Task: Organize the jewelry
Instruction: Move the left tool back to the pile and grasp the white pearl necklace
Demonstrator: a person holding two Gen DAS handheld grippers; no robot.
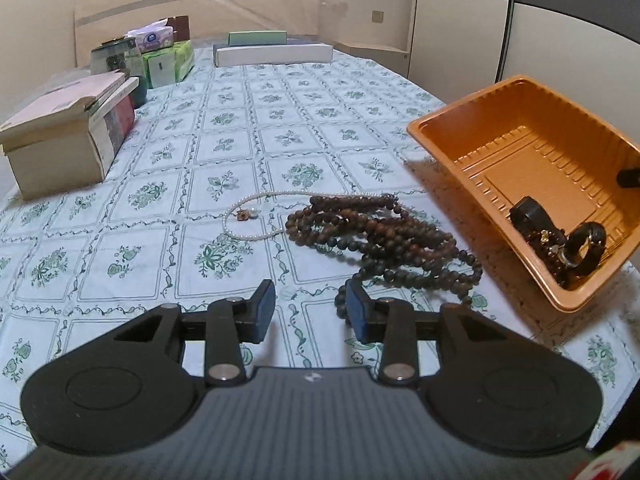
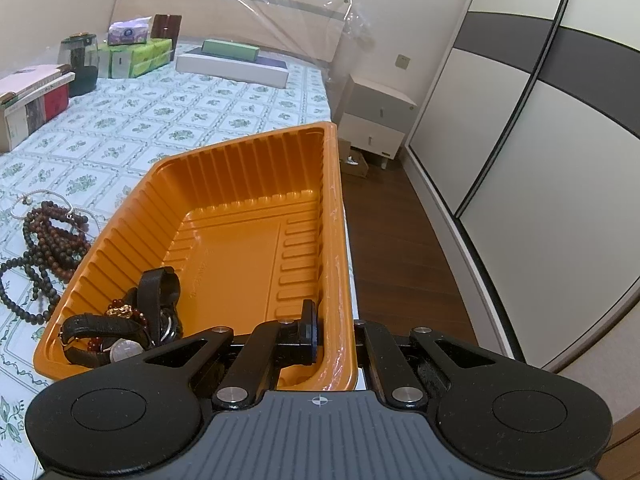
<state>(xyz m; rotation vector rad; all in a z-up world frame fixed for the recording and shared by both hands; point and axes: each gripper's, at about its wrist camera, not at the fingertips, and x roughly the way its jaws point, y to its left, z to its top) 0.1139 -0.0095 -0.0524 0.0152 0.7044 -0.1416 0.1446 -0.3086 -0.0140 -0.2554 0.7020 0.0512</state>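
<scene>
A heap of dark wooden bead strands point(image 1: 380, 236) lies on the flowered cloth, with a thin pearl necklace point(image 1: 240, 216) just to its left. My left gripper point(image 1: 310, 300) is open and low over the cloth in front of the heap. Nothing sits between its blue pads, and its right fingertip is beside a trailing bead strand. My right gripper point(image 2: 336, 332) is shut on the near wall of the orange plastic tray point(image 2: 240, 140), one finger inside and one outside, and the tray point(image 1: 520, 80) stands tilted. Watches and bracelets point(image 2: 120, 328) are piled in its low corner point(image 1: 560, 240). The beads point(image 2: 52, 240) lie left of the tray.
Cardboard boxes point(image 1: 68, 136) and tissue packs point(image 1: 168, 60) line the left side. A flat white box point(image 1: 272, 54) with a green one on it lies at the far end. The cloth's edge drops to a wooden floor point(image 2: 400, 260) on the right, by a bedside cabinet point(image 2: 376, 120) and wardrobe doors.
</scene>
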